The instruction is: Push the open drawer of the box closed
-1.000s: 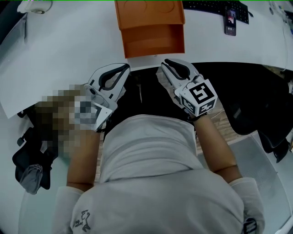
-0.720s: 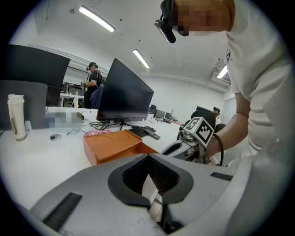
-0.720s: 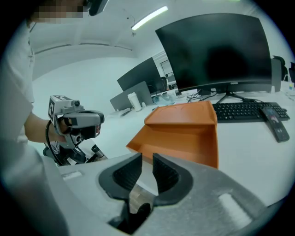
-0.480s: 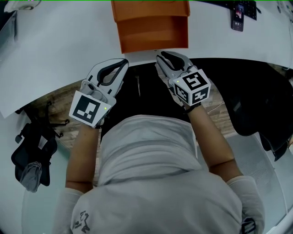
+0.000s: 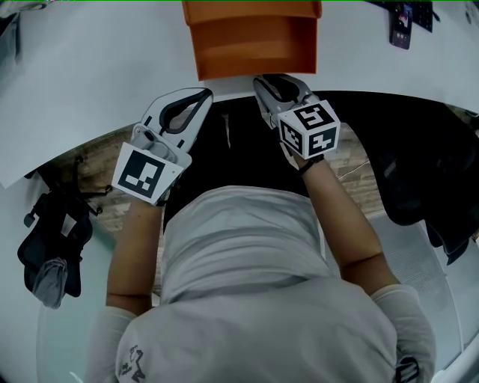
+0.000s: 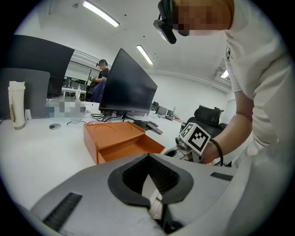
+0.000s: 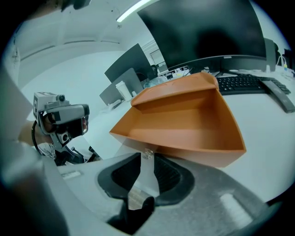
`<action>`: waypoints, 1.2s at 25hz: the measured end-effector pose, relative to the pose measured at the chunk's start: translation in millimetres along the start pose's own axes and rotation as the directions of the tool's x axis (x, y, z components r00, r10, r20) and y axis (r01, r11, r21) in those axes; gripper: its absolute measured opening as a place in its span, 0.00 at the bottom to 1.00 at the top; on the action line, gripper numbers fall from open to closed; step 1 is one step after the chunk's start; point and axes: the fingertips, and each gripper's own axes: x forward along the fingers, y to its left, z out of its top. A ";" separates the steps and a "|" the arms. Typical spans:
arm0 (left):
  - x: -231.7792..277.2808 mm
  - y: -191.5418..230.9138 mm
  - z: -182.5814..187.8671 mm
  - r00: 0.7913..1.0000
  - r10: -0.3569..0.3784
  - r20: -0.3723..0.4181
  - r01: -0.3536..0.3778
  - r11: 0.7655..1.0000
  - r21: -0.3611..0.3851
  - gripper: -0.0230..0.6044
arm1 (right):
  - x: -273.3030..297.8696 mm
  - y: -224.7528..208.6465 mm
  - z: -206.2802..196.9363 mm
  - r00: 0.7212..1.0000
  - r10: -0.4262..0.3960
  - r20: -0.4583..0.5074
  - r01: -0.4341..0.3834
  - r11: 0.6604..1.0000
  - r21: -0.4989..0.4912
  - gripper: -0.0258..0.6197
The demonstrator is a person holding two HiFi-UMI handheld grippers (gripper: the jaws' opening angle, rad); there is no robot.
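An orange box (image 5: 251,9) sits on a white counter (image 5: 97,75) at the far edge of the head view. Its drawer (image 5: 256,48) is pulled open toward the person. The right claw (image 5: 260,80) has its jaws together and holds nothing. Its tips are right up against the near-right part of the drawer's front wall (image 7: 184,150), though actual contact cannot be confirmed. The left claw (image 5: 205,93) also has its jaws together and holds nothing. It hovers near the counter's edge, just left of the drawer's front corner and apart from it.
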 end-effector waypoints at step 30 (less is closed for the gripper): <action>3.8 16.6 1.2 0.998 0.055 -0.005 -0.056 0.998 -0.038 0.03 | 13.6 -4.6 19.7 0.999 0.045 -0.013 -0.046 0.998 -0.049 0.14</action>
